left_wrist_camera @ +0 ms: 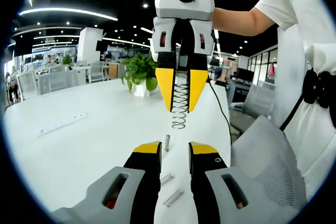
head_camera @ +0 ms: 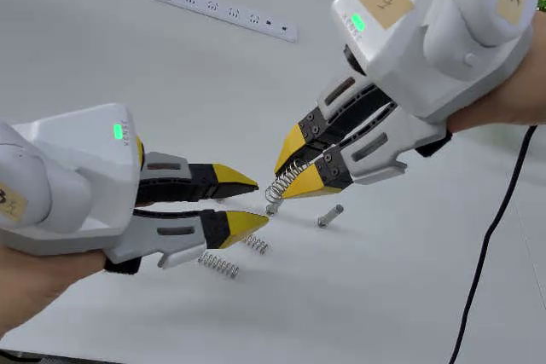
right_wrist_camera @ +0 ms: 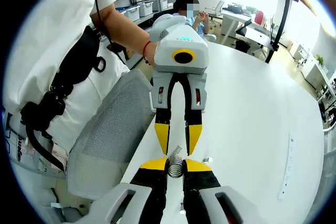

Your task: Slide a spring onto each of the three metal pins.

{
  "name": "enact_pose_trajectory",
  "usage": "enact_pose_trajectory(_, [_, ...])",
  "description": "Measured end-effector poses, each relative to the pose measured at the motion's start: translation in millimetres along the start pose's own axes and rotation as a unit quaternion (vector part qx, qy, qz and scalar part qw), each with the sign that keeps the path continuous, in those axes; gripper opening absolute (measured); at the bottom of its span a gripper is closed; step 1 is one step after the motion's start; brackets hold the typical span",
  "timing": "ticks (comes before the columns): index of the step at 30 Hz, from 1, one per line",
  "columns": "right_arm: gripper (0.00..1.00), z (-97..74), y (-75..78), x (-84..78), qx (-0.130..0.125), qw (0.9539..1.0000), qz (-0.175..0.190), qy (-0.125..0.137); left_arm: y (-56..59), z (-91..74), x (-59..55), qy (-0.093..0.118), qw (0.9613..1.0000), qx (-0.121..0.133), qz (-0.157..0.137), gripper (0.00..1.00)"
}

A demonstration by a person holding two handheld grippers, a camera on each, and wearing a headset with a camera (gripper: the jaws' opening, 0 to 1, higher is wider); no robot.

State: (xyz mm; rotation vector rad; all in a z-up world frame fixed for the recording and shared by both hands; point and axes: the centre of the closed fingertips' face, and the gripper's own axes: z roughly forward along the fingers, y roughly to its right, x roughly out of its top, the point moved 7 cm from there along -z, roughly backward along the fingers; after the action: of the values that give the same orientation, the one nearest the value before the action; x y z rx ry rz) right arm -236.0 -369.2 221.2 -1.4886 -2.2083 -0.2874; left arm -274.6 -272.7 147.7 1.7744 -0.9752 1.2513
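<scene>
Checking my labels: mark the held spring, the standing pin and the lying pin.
held spring [left_wrist_camera: 180,106], left gripper view, on its middle coils.
standing pin [left_wrist_camera: 167,143], left gripper view, on its mid-shaft.
lying pin [head_camera: 330,215], head view, on its mid-shaft.

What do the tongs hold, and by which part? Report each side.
Right tongs grip a spring by its upper part; left tongs hold nothing.

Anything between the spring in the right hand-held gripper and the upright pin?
Nothing visible. The spring hangs just above the upright pin, bare gap between; the left hand-held gripper sits open, short of the pin.
</scene>
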Motion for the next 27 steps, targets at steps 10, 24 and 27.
enact_pose_trajectory(10, [0.07,3.9,20.2,-2.5,-0.026,0.9996,0.013,-0.004,-13.8,-26.9,-13.9,-0.017,0.9990,0.042,0.002,0.30])
enact_pose_trajectory(24, [0.07,17.0,48.0,-12.3,-0.063,0.9965,0.044,-0.031,-20.9,-32.7,-32.6,-0.037,0.9979,0.052,0.009,0.64])
enact_pose_trajectory(27, [0.07,24.4,53.4,-14.0,-0.066,0.9959,0.050,-0.036,-22.5,-32.0,-38.8,-0.040,0.9978,0.050,0.012,0.72])
